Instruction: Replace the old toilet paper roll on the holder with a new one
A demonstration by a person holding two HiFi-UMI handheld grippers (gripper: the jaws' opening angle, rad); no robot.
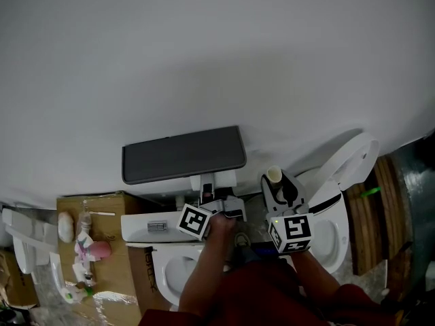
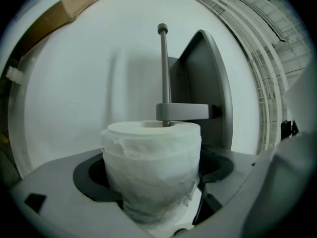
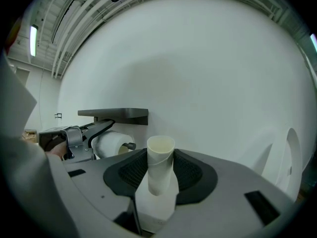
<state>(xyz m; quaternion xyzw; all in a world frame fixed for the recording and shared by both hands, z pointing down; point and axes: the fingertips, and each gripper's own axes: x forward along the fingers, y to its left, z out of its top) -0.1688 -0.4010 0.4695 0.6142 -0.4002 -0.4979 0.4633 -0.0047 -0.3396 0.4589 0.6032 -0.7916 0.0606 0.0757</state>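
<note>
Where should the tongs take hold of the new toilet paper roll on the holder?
Grip the toilet paper roll across its round outer wall, coming from the front, square to the rod. The rod runs through its core, so the ends likely offer no hold.

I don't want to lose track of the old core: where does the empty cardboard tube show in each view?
Head view: the empty cardboard tube stands right of centre, clamped in the right gripper.
Left gripper view: not in it.
Right gripper view: bottom centre, upright between the pads.
Shared landmark: the dark grey shelf; it is probably the grey panel right of centre in the left gripper view.
</note>
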